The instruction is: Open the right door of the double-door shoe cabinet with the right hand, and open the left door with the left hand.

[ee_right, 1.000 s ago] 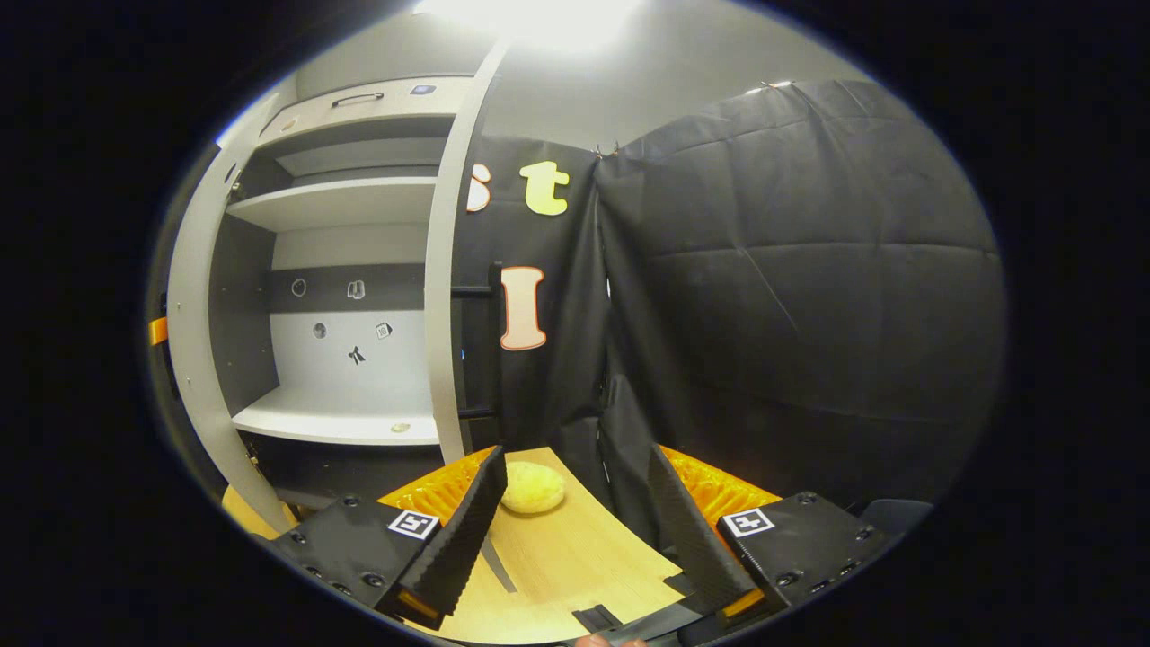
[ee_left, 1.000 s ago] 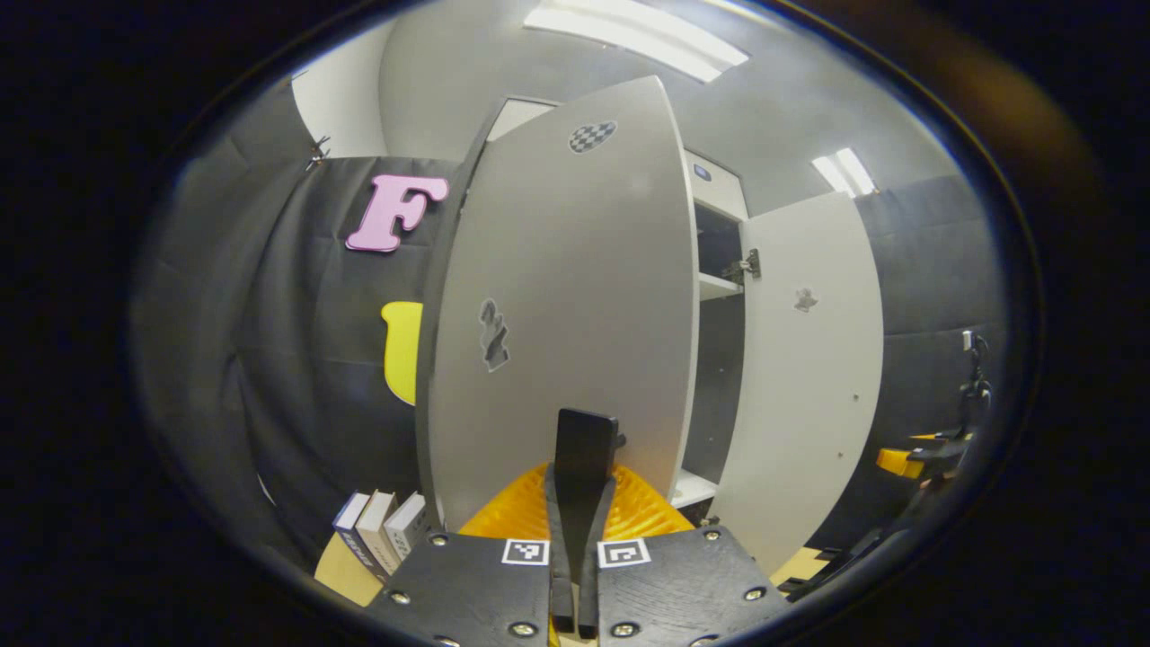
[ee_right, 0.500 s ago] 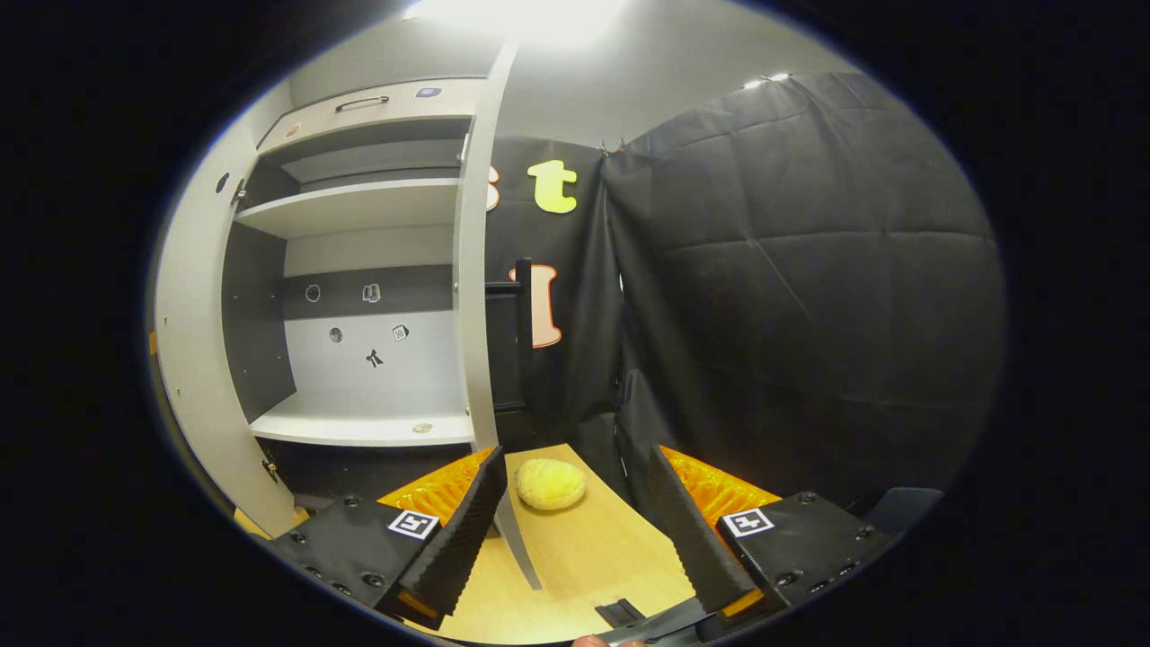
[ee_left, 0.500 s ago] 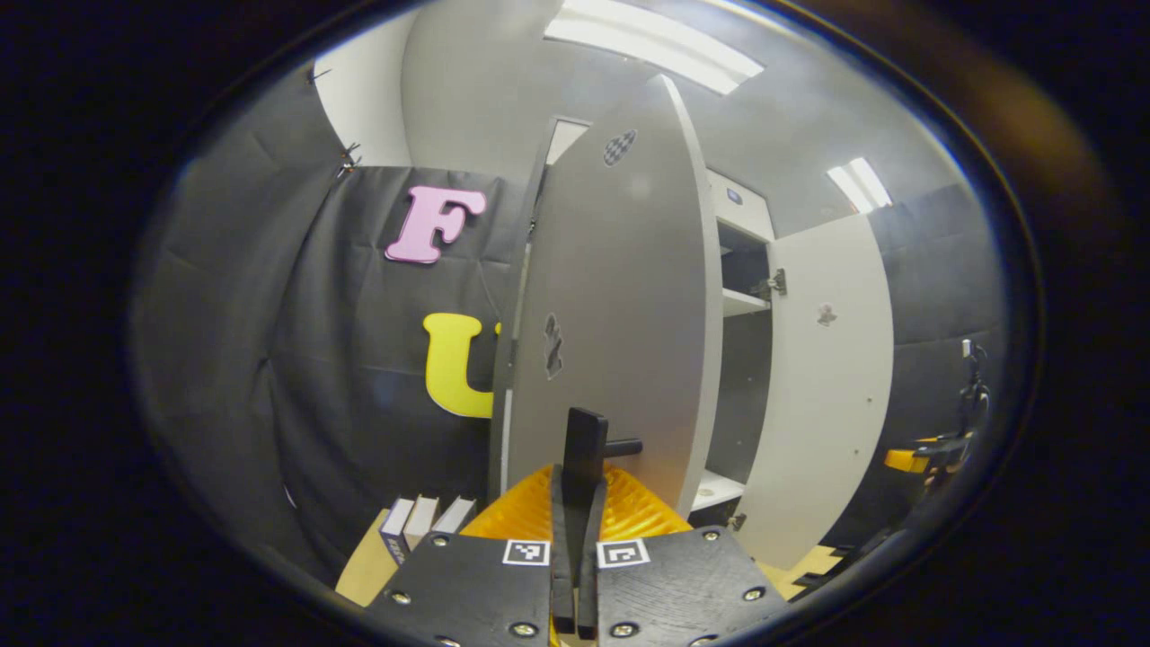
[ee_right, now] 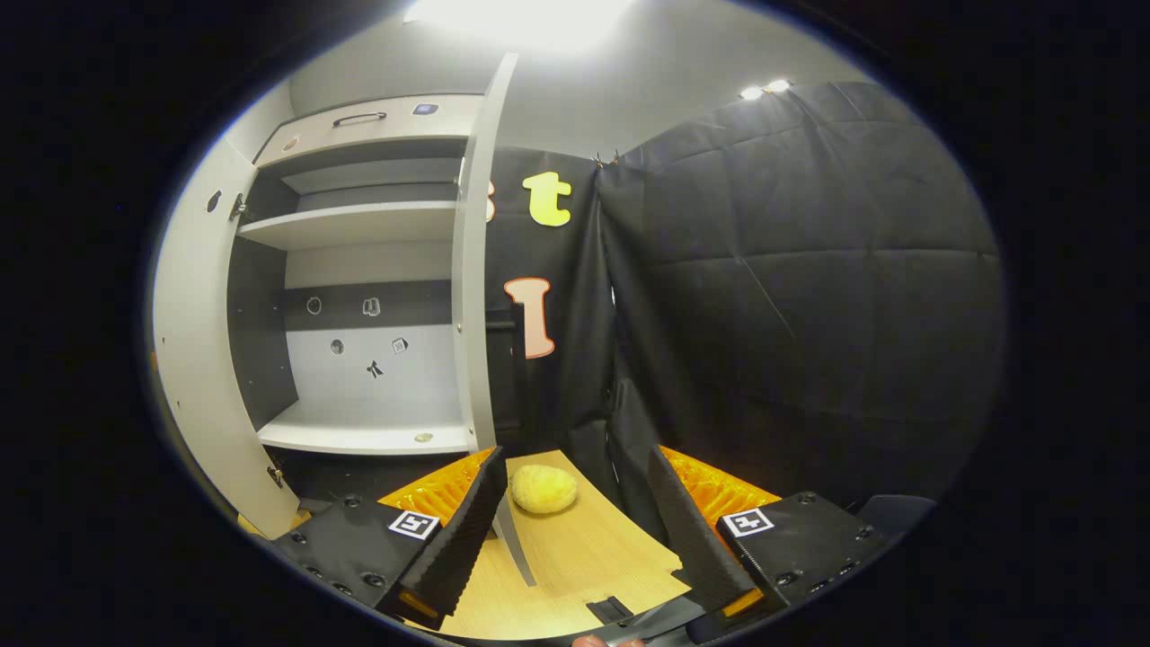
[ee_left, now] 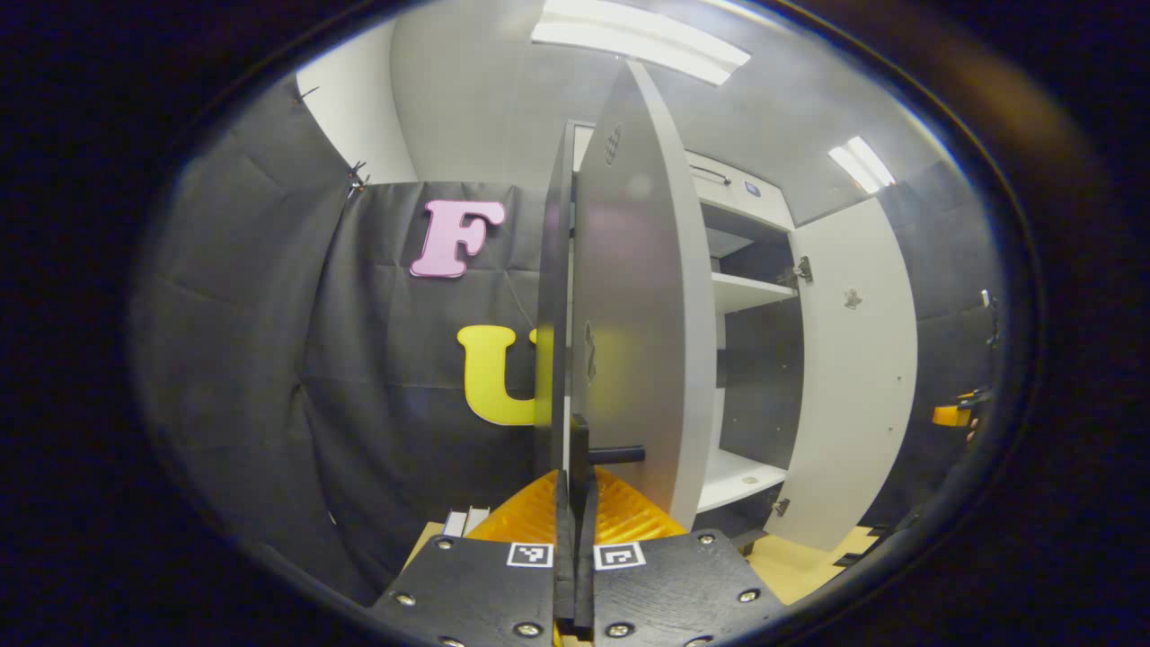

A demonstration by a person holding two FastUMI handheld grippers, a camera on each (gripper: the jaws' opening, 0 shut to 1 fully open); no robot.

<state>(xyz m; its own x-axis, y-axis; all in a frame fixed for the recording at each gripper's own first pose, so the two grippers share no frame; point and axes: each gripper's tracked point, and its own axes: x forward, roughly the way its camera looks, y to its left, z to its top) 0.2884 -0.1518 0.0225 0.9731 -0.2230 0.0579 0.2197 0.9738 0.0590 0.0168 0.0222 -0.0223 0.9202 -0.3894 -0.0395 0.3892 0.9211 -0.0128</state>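
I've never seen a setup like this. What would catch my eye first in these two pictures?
Probably the tall pale grey cabinet door, seen nearly edge-on in the middle of the left gripper view, with the left gripper shut on its dark bar handle. In the right gripper view, the open cabinet's bare white shelves stand at left, and a round yellow sponge-like lump lies on the light wooden floor between the open right gripper's fingers.

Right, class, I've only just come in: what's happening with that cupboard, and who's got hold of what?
A person is opening a double-door shoe cabinet with two handheld grippers. The left gripper is shut on the handle of the left door, which stands swung well out, nearly edge-on to its camera. The right door already stands wide open. The right gripper is open and holds nothing, above a wooden surface with a yellow round object on it.
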